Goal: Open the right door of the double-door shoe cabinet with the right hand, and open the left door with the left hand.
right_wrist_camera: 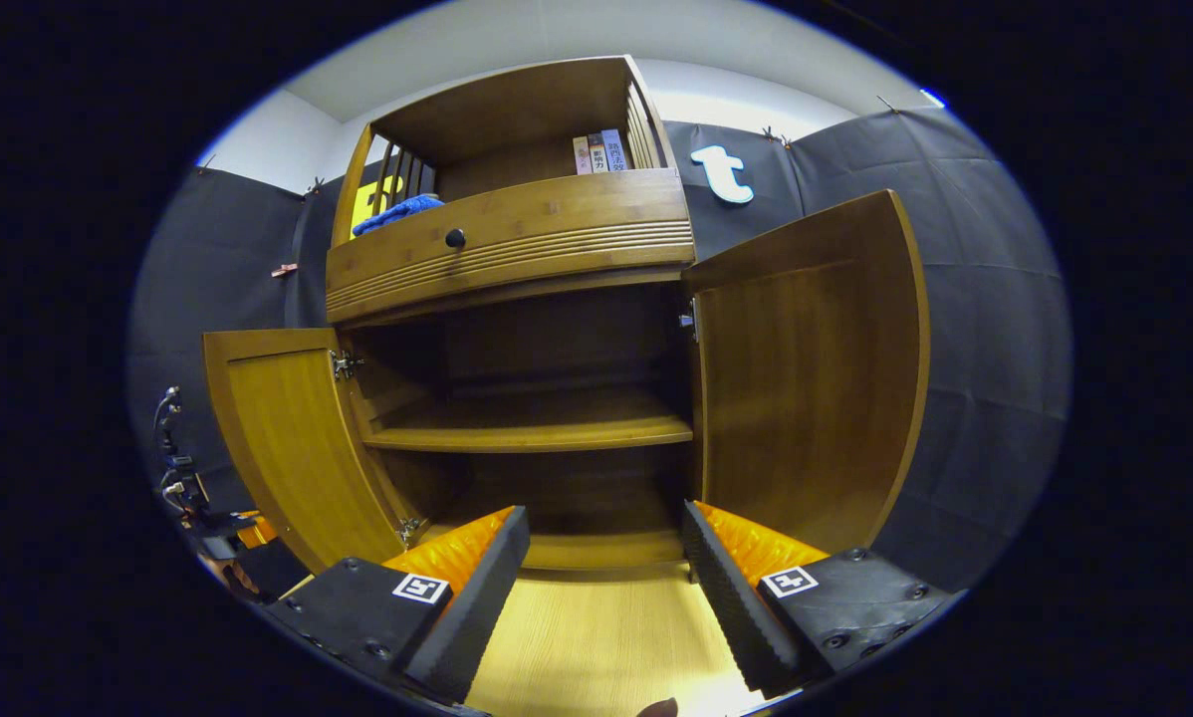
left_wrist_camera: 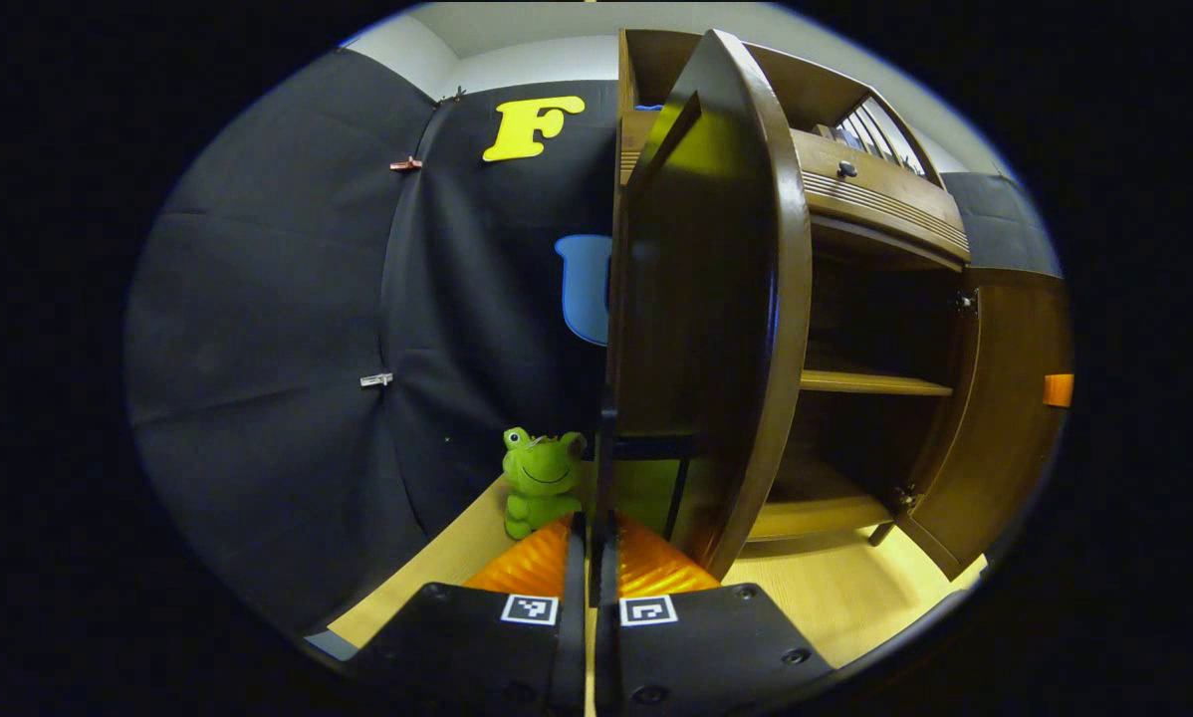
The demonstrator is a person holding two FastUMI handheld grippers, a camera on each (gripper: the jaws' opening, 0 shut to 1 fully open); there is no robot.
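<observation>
Your left gripper (left_wrist_camera: pixel 591 543) has its jaws nearly closed on the thin edge of the left door (left_wrist_camera: pixel 701 299), the pinch itself hard to see; your right gripper (right_wrist_camera: pixel 604 543) hangs wide open, holding nothing, before the shoe cabinet (right_wrist_camera: pixel 517 239), its right door (right_wrist_camera: pixel 806 378) swung out. Both doors look stiff, light wooden panels on hinges; grip the free edge

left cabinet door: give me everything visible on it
The left door is a dark brown wood-look panel with a framed edge, hung on two metal hinges at the cabinet's left side. It stands swung wide open. In the left gripper view the left gripper looks shut on its edge.
</observation>
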